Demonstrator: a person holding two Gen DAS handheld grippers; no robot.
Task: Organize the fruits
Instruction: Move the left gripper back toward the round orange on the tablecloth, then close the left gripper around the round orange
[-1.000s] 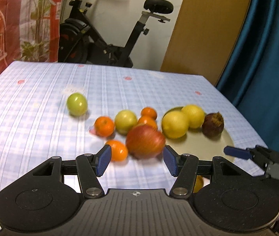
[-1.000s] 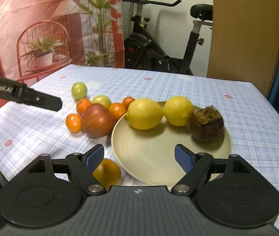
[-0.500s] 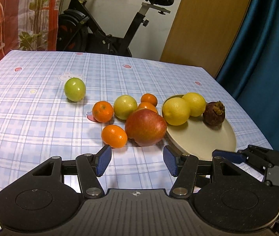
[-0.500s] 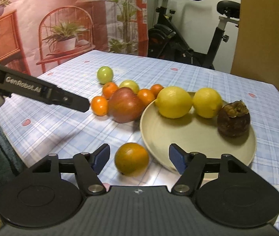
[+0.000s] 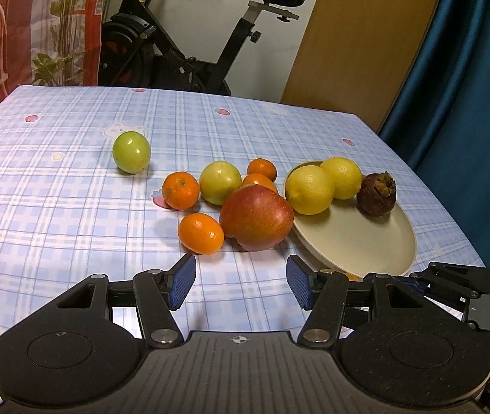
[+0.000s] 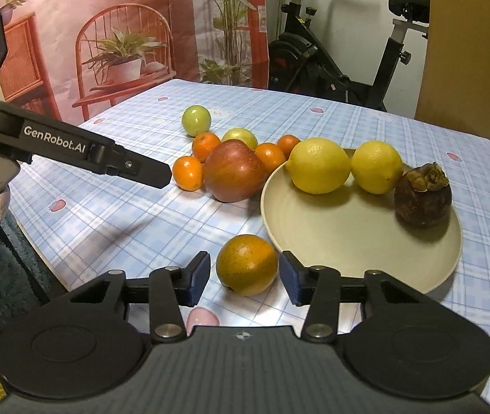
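Note:
A cream plate [image 6: 348, 234] holds two lemons [image 6: 317, 165] and a dark mangosteen [image 6: 421, 195]. Left of it on the cloth lie a red apple [image 5: 255, 222], several small oranges [image 5: 201, 233] and two green fruits [image 5: 131, 151]. My left gripper [image 5: 241, 283] is open and empty, just short of the apple. My right gripper [image 6: 245, 277] is open, its pads on either side of a larger orange [image 6: 246, 264] near the table's front edge; they do not seem to touch it. The left gripper's finger [image 6: 134, 169] shows in the right wrist view.
The table has a blue checked cloth [image 5: 55, 207]. An exercise bike [image 5: 189, 51] stands behind it, with a wooden panel and a blue curtain [image 5: 469, 86] at the right. The table's front edge drops off close to the right gripper.
My left gripper has drawn back from the apple, which was between its pads. My right gripper has swung left and moved in around the larger orange, its jaws narrowing.

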